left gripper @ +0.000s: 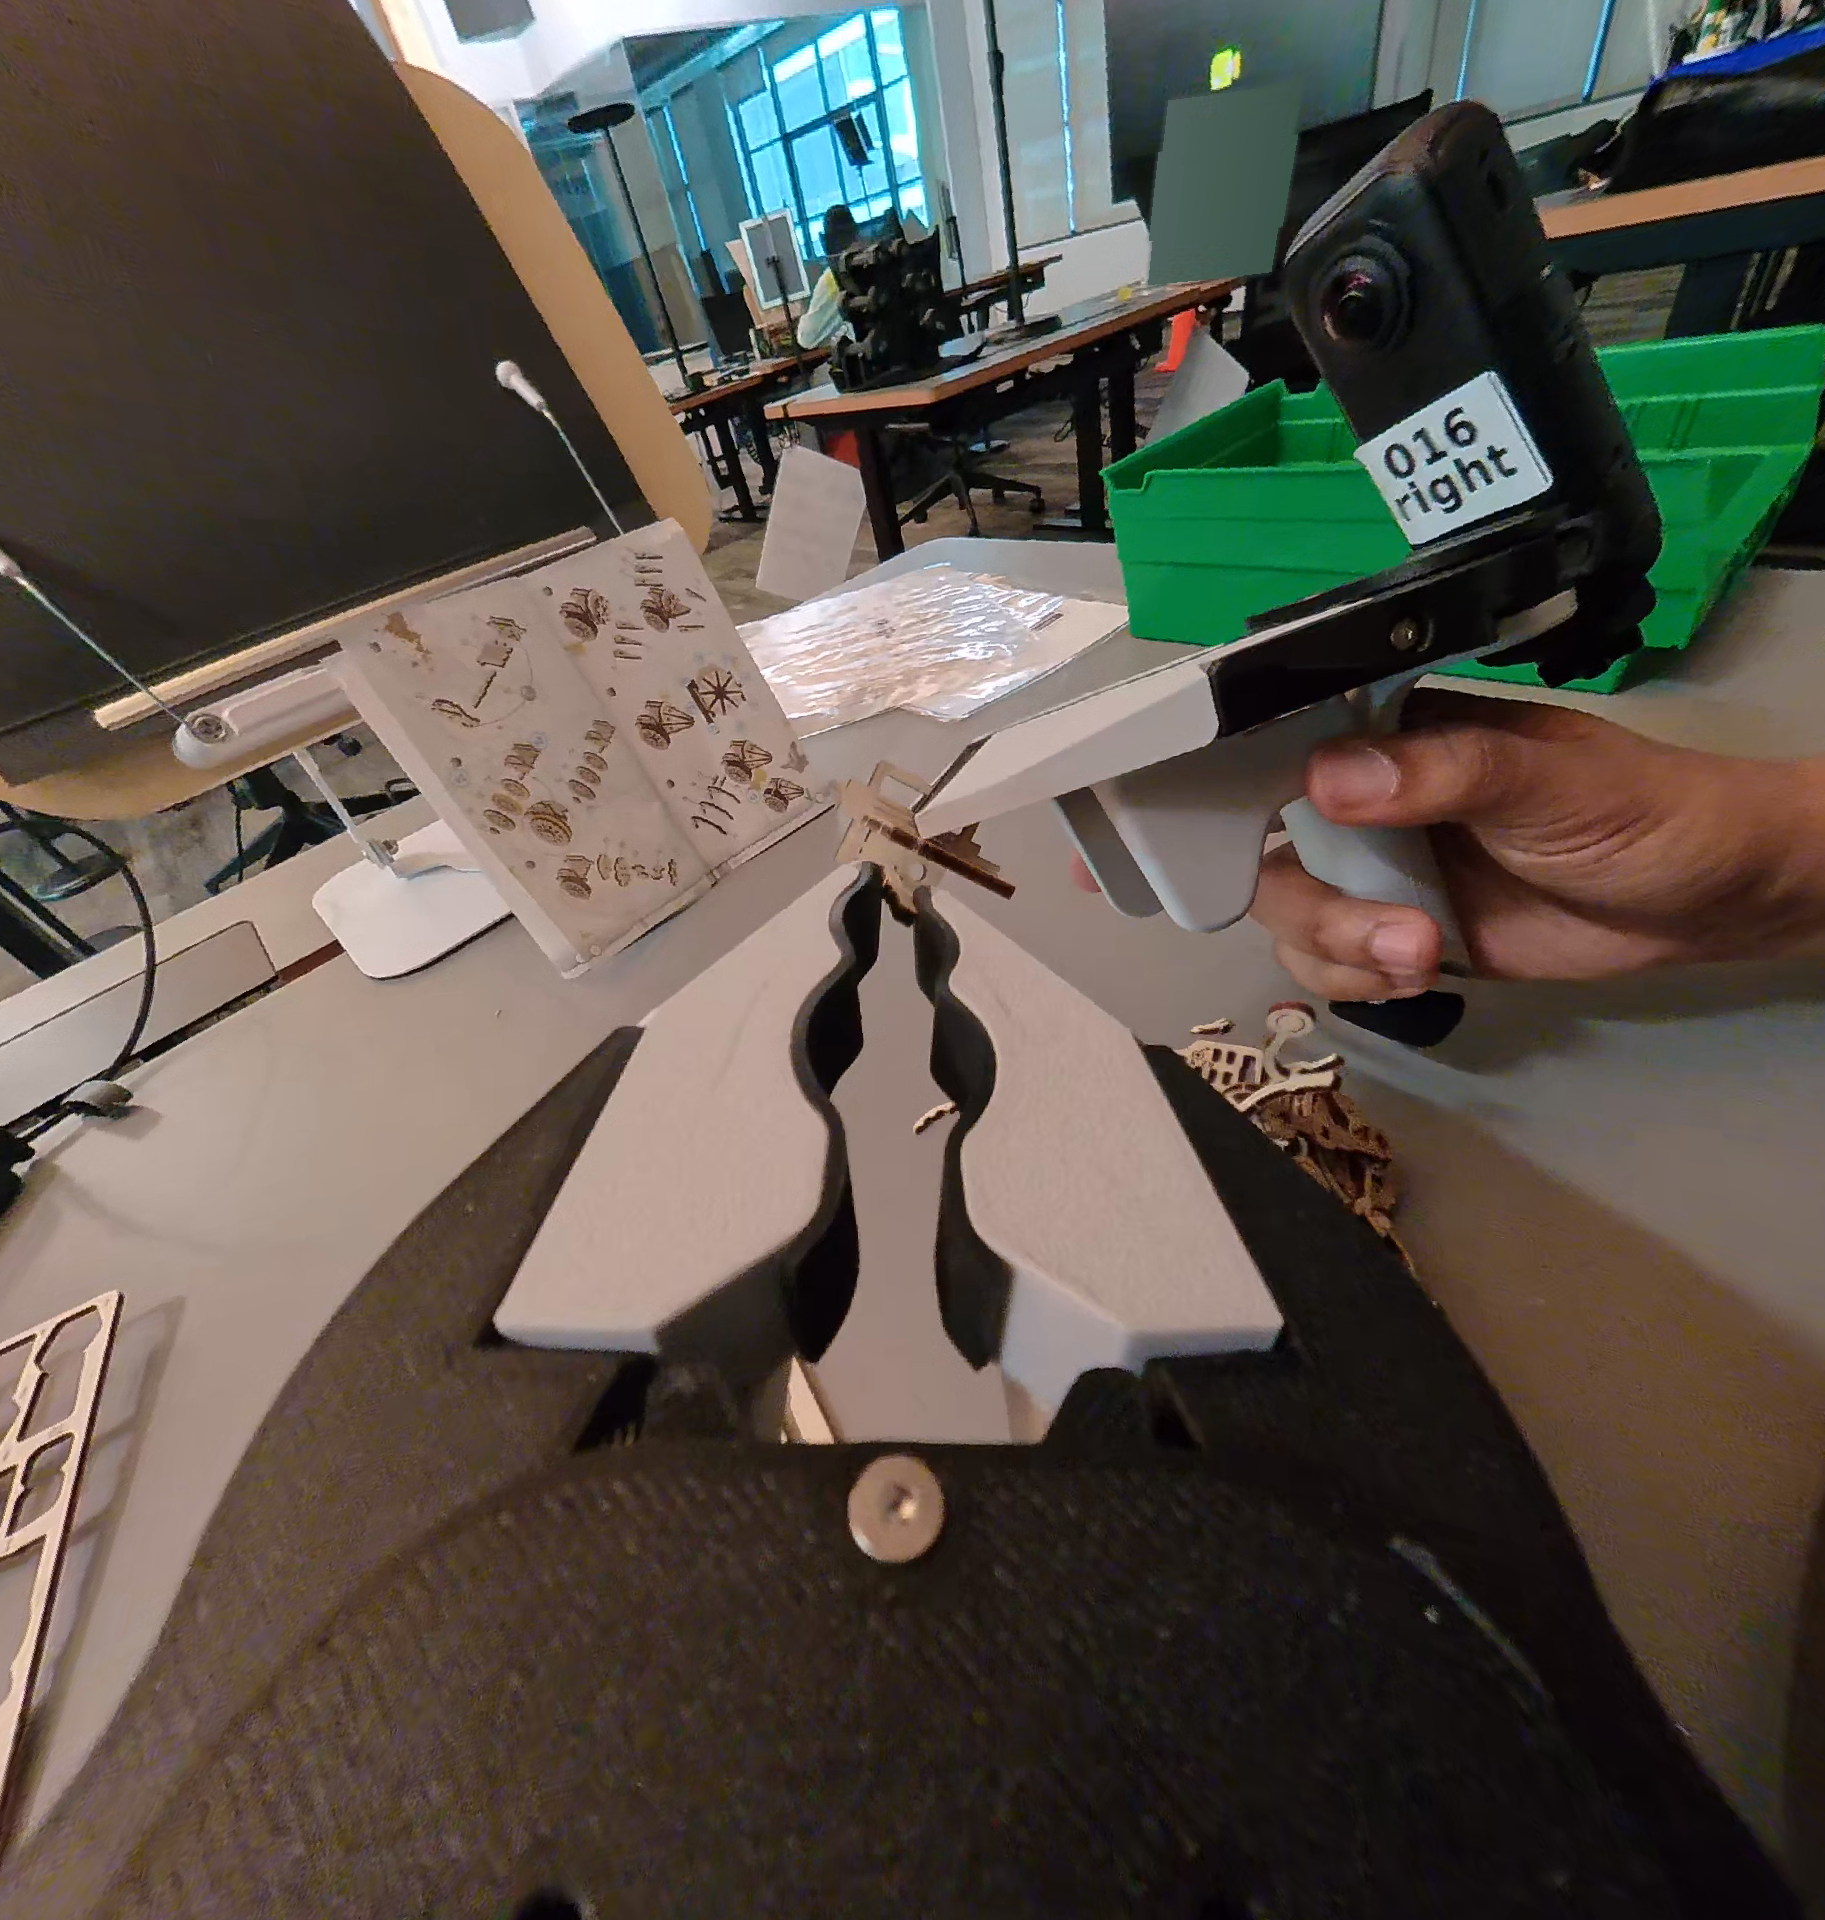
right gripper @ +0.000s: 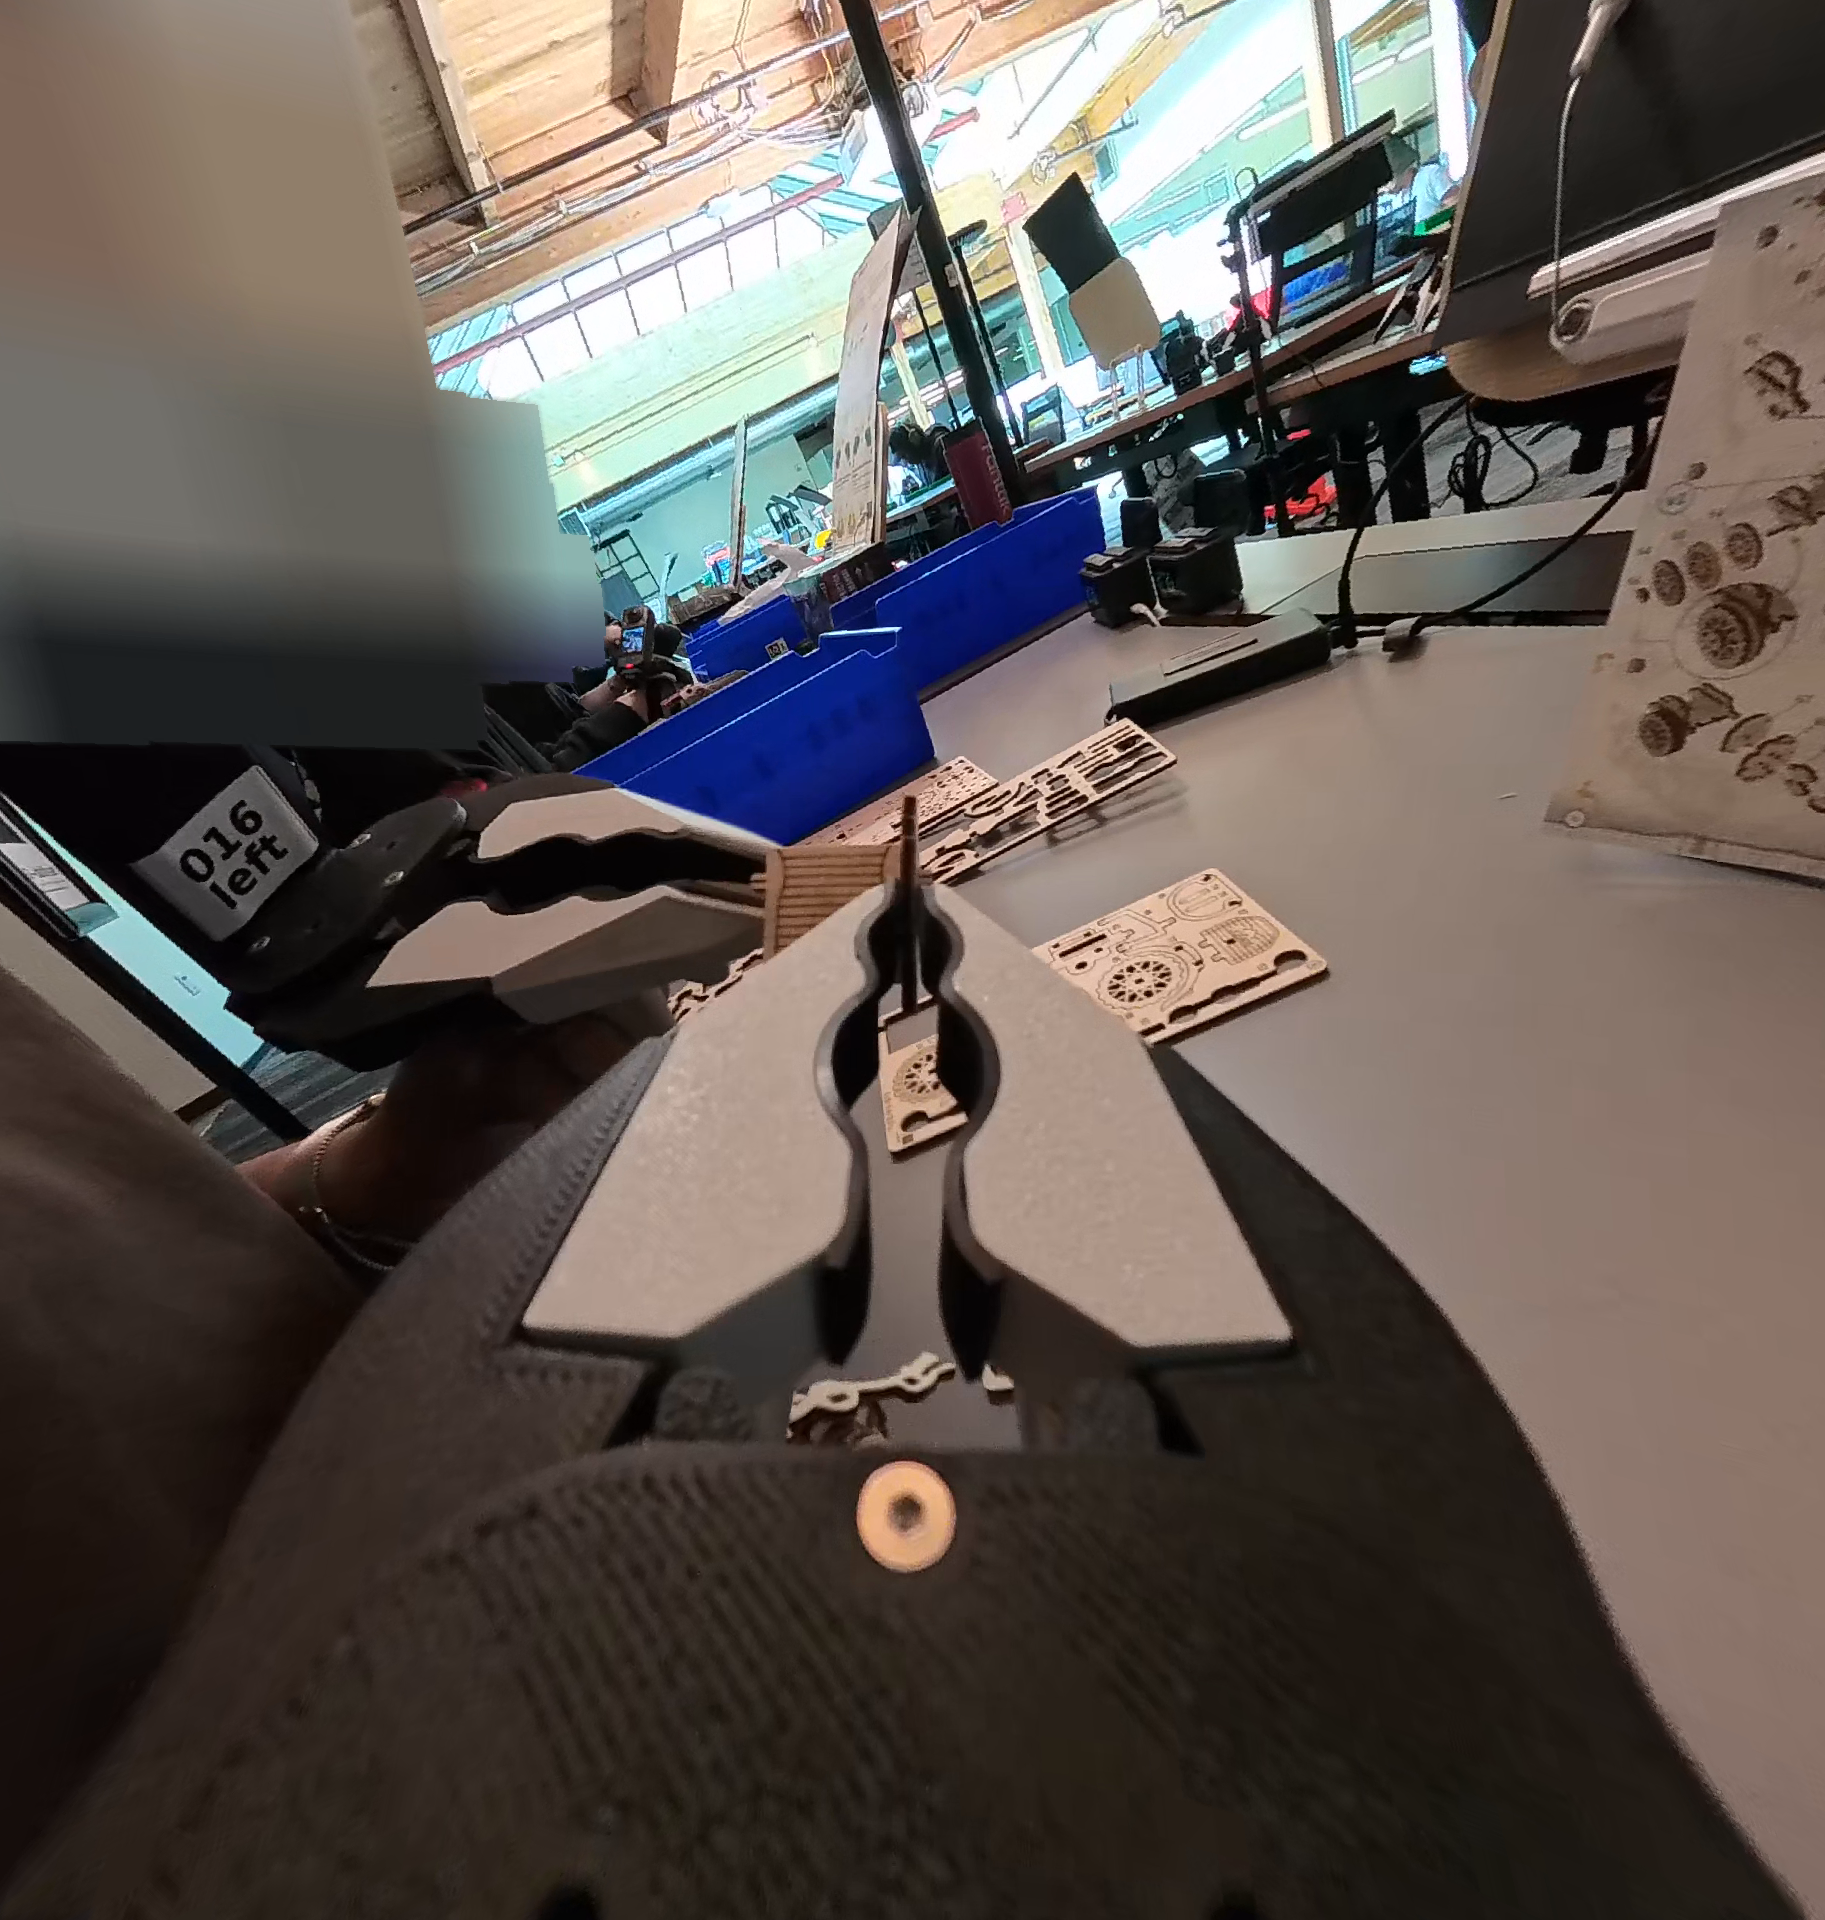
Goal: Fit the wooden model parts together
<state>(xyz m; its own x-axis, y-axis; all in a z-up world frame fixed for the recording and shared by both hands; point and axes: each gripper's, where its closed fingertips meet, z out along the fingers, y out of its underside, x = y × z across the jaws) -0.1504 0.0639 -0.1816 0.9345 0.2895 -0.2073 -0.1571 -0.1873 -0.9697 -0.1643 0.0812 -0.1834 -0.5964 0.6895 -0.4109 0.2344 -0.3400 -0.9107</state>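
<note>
Wooden model parts meet in mid-air above the grey table (left gripper: 1573, 1226), and I record both of my grippers closed on them. My left gripper (left gripper: 900, 902) has its fingertips pressed together on the lower edge of a small pale wooden piece (left gripper: 872, 821); the right wrist view shows this same piece as a ribbed, slotted panel (right gripper: 825, 883) pinched at the left tool's tips. My right gripper (right gripper: 910, 914) is clamped on a thin dark-edged wooden strip (right gripper: 909, 831), which stands upright between its fingertips and shows edge-on. From the left wrist view the strip (left gripper: 965, 868) crosses the pale piece, the two touching at the joint. A hand (left gripper: 1573, 852) grips the right tool's handle. An instruction sheet (left gripper: 596, 727) stands propped on a white stand beyond the joint. A cut-out plywood sheet (right gripper: 1183, 951) lies flat on the table just beside my right gripper. Green bins (left gripper: 1303, 520) sit well behind. Loose wooden offcuts (left gripper: 1303, 1122) lie near the right-hand side.
</note>
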